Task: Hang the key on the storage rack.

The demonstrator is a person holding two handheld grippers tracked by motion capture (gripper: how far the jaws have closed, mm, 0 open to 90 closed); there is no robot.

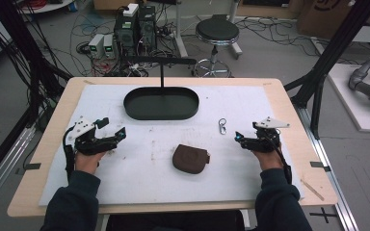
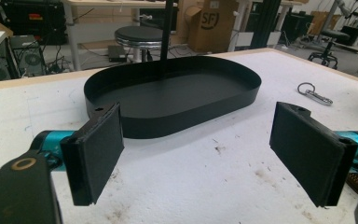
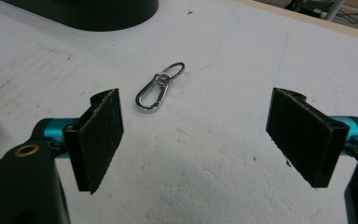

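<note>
Nothing looks started: the black oval tray sits empty; the carabiner keyring and brown pouch lie loose on the table; the left gripper and right gripper hover, jaws spread wide, holding nothing.

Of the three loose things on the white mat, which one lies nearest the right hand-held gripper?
The small metal key clip, a shiny snap hook with a ring. It lies just ahead of the right hand-held gripper; the brown pouch and the black oval tray sit farther off.
</note>
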